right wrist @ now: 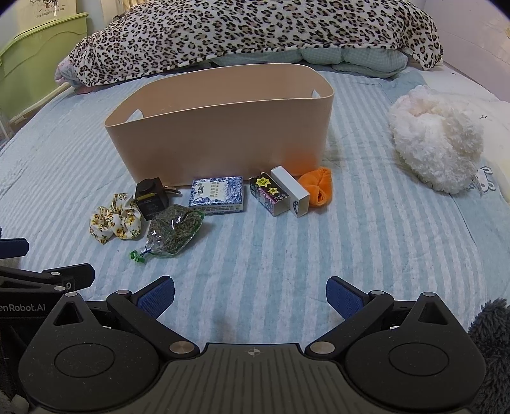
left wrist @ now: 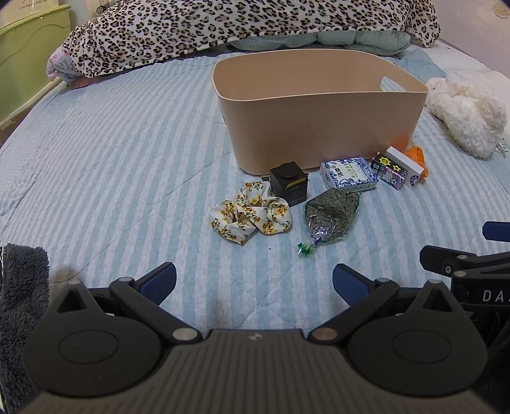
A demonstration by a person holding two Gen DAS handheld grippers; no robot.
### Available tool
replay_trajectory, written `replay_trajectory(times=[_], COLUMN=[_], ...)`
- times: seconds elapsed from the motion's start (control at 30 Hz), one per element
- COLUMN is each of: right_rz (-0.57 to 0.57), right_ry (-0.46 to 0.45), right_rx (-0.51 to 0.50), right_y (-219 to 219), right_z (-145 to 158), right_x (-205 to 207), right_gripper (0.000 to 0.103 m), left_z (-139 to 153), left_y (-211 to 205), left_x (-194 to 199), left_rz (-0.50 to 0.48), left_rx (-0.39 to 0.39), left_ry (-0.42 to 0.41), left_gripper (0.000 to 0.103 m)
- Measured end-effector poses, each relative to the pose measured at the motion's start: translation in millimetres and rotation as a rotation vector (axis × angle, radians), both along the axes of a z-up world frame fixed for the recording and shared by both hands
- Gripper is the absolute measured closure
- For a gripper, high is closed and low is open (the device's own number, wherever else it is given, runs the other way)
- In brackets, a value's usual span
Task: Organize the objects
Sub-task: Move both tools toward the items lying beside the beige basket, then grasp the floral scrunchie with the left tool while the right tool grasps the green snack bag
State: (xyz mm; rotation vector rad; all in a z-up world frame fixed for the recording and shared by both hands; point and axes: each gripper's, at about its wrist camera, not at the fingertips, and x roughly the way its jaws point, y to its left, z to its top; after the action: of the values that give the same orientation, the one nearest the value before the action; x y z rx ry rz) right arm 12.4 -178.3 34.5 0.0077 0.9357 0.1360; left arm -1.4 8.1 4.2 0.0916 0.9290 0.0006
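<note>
A tan plastic bin [left wrist: 318,124] [right wrist: 220,140] stands on the striped bed. In front of it lie a floral scrunchie [left wrist: 251,216] [right wrist: 114,221], a black cube box [left wrist: 289,184] [right wrist: 149,197], a clear bag of dried herbs [left wrist: 331,216] [right wrist: 175,229], a blue-and-white box [left wrist: 349,174] [right wrist: 218,194], a dark sticker box [left wrist: 389,173] [right wrist: 267,192], a white box [left wrist: 406,165] [right wrist: 291,191] and an orange cloth [left wrist: 417,156] [right wrist: 317,188]. My left gripper [left wrist: 254,281] and right gripper [right wrist: 250,294] are open and empty, low over the bed, well short of the objects.
A leopard-print blanket [left wrist: 223,28] [right wrist: 255,28] lies behind the bin. A fluffy white plush [left wrist: 465,111] [right wrist: 436,140] lies at the right. A green cabinet [right wrist: 38,60] stands beside the bed at the left. Each gripper shows at the other view's edge.
</note>
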Motion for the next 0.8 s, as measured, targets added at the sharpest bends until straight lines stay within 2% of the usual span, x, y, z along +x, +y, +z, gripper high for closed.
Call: replay_trajectory(times=[0.33, 0.6, 0.8], right_rz=[0.010, 0.033, 0.036], right_ry=[0.002, 0.003, 0.016], right_rx=[-0.001, 0.003, 0.009], right_y=[5.4, 15.8, 27.1], right_z=[-3.4, -6.2, -12.1], right_x=[3.0, 15.8, 32.8], right_gripper=[0.000, 0.003, 0.004], left_z=[-0.5, -0.8, -8.9], left_y=[8.1, 22.2, 35.5], left_x=[5.7, 25.4, 46.2], left_rz=[0.000, -0.006, -0.014], left_rx=[-0.004, 0.001, -0.032], left_ry=[0.005, 0.000, 0.033], left_gripper=[0.000, 0.000, 0.000])
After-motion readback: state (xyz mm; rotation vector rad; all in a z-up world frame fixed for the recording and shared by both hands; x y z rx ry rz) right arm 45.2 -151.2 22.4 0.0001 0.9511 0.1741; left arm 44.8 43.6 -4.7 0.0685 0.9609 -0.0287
